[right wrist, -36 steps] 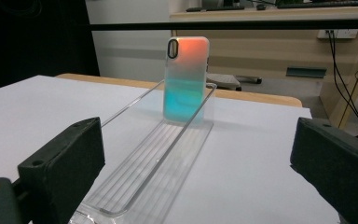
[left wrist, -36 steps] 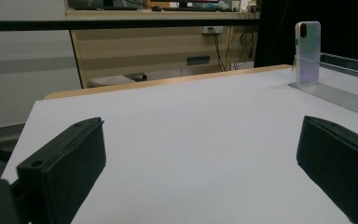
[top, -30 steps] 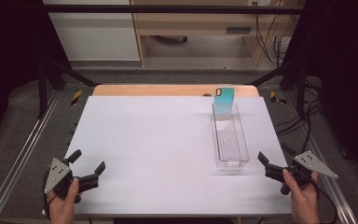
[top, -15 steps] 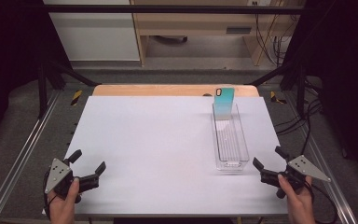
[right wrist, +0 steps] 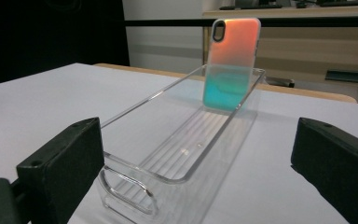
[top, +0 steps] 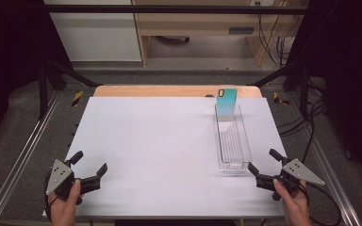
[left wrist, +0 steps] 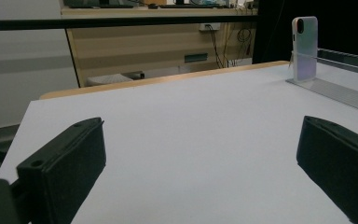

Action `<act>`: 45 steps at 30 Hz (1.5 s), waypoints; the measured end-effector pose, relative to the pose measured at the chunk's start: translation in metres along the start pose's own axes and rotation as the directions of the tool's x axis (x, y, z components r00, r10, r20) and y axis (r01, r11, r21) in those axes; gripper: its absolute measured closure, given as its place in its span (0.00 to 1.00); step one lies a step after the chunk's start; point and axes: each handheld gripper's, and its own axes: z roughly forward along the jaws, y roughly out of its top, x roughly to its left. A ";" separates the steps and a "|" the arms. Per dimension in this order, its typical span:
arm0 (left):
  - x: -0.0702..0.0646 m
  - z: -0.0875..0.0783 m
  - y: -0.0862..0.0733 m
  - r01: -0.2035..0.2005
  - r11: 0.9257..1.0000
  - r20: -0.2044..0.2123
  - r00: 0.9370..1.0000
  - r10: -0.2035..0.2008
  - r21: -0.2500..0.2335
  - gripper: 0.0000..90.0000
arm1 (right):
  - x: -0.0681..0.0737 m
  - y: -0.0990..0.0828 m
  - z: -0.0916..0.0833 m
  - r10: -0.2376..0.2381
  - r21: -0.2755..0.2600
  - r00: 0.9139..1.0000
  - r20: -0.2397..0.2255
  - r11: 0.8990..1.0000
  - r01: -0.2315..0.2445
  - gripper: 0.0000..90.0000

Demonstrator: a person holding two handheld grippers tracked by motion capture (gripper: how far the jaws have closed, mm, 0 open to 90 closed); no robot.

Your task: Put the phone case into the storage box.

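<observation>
A long clear plastic bin (top: 232, 141) lies on the right side of the white table (top: 160, 141). A phone case (top: 226, 104) with a teal-to-orange sheen leans upright against the bin's far end; it looks teal from above, orange over teal in the right gripper view (right wrist: 230, 63) and pale in the left gripper view (left wrist: 304, 46). My right gripper (top: 265, 165) hovers open just off the bin's near end (right wrist: 135, 196), holding nothing. My left gripper (top: 89, 165) is open and empty at the near left corner.
Past the white sheet, a wooden strip (top: 169, 91) marks the table's far edge. Metal rails (top: 23, 150) run along both sides. Cables (top: 311, 117) hang at the right. A wooden bench (left wrist: 158, 46) stands beyond the table.
My right gripper has moved left and a little forward, closer to the bin's near end. The left gripper and the phone case have stayed put.
</observation>
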 end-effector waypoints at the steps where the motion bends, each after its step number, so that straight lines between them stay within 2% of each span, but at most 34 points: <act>1: 0.000 0.000 0.000 -0.001 1.000 0.000 1.000 0.001 0.000 0.01 | 0.001 0.000 0.001 0.002 -0.005 1.000 -0.009 1.000 -0.002 0.03; 15: -0.002 0.001 0.000 -0.016 1.000 0.010 1.000 0.016 0.007 0.01 | 0.013 -0.001 0.016 -0.018 -0.011 0.998 -0.060 1.000 0.017 0.04; 26: -0.003 0.001 0.000 -0.027 1.000 0.017 0.999 0.027 0.003 0.01 | 0.025 0.004 0.027 -0.047 -0.039 0.994 -0.094 0.998 0.043 0.04; 33: -0.003 0.001 0.001 -0.020 1.000 0.035 0.999 0.021 -0.016 0.01 | 0.029 0.006 0.031 -0.031 -0.059 0.995 -0.095 0.998 0.026 0.04; 38: -0.002 0.000 0.002 -0.005 0.999 0.060 0.998 0.008 -0.050 0.01 | 0.032 0.006 0.036 -0.045 -0.056 0.995 -0.092 0.998 0.040 0.04; 41: -0.003 0.000 0.003 -0.010 0.998 0.069 0.998 0.014 -0.063 0.01 | 0.032 0.004 0.037 -0.060 -0.048 0.995 -0.083 0.997 0.056 0.04; 45: -0.004 0.003 0.003 -0.011 0.999 0.075 0.997 0.015 -0.049 0.01 | 0.030 0.002 0.037 -0.049 -0.042 0.996 -0.073 0.998 0.046 0.04</act>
